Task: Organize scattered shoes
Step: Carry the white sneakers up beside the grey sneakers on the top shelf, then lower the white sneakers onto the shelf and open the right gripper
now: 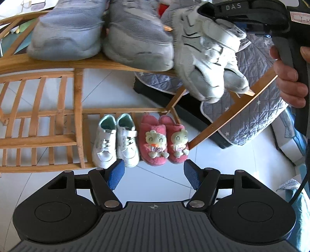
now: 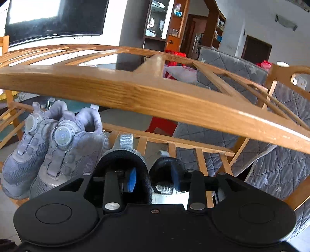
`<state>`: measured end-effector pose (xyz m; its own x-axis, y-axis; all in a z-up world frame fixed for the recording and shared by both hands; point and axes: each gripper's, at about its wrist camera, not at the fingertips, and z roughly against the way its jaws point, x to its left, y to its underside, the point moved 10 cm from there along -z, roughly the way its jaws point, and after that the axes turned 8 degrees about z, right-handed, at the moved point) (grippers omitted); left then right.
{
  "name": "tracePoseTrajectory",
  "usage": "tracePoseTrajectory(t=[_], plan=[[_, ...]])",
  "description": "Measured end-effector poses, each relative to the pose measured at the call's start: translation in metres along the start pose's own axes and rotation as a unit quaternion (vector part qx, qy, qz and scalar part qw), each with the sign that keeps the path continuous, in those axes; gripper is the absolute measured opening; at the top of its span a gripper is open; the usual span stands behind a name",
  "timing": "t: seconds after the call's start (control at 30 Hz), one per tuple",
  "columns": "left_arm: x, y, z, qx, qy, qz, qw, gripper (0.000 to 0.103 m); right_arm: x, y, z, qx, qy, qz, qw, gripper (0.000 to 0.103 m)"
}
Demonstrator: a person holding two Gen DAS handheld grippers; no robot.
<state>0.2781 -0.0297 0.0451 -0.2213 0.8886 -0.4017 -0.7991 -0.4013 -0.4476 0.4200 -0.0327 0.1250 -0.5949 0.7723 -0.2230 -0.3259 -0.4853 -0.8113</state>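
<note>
We are setting the white sneakers (image 1: 205, 58) on the bamboo shoe rack (image 2: 135, 93), beside the grey pair (image 2: 54, 147). Our right gripper (image 2: 153, 180) seems barely to pinch their collars, though it hides the contact; our left gripper (image 1: 153, 174) hangs spread and empty. Next, we free the sneakers and back out.

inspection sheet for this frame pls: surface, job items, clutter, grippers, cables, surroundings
Surface: bamboo shoe rack, white tiled floor.
Job's things: grey sneakers on middle shelf; white shoe pair at its right end; white kids' sneakers and pink slippers on bottom shelf.
Clutter: nothing seen.
Grippers: left hand-held gripper open, empty; right hand-held gripper with fingers inside the white pair's collars, grip unclear.
Cables: black cable.
Surroundings: quilted grey cover, TV.
</note>
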Motion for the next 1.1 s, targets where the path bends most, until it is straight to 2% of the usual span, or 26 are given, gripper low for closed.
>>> tracePoseTrajectory(t=[0.23,0.4,0.6,0.7,0.73,0.77,0.83,0.93,1.1], plan=[[-0.012,-0.004,-0.007,-0.007,0.014,0.009,0.9998,0.068,-0.002,0.003,0.021,-0.018,0.001,0.014,1.0,0.045],[-0.015,-0.006,-0.012,-0.013,0.015,0.018,0.9996,0.068,-0.003,0.007,0.022,-0.017,0.007,0.022,1.0,0.045],[-0.026,-0.015,-0.022,-0.049,-0.004,-0.001,0.9988,0.068,0.003,0.003,0.013,-0.015,0.013,0.03,0.999,0.042],[-0.032,-0.016,-0.035,-0.051,-0.015,-0.015,0.9985,0.065,0.005,0.002,0.012,-0.015,0.014,0.032,0.999,0.043],[-0.034,-0.016,-0.041,-0.048,-0.016,-0.016,0.9986,0.063,0.004,0.002,0.011,-0.014,0.014,0.032,0.999,0.043],[-0.034,-0.016,-0.048,-0.044,-0.017,-0.012,0.9988,0.056,0.003,0.002,0.011,-0.014,0.015,0.032,0.999,0.044],[-0.036,-0.018,-0.052,-0.048,-0.02,-0.009,0.9986,0.053,0.0,0.003,0.011,-0.014,0.013,0.027,0.999,0.044],[-0.039,-0.031,-0.051,-0.077,-0.022,-0.014,0.9967,0.046,-0.003,0.004,0.012,-0.015,0.01,0.026,1.0,0.044],[-0.037,-0.045,-0.051,-0.093,-0.012,-0.002,0.9956,0.034,-0.004,0.004,0.013,-0.016,0.007,0.029,0.999,0.044]])
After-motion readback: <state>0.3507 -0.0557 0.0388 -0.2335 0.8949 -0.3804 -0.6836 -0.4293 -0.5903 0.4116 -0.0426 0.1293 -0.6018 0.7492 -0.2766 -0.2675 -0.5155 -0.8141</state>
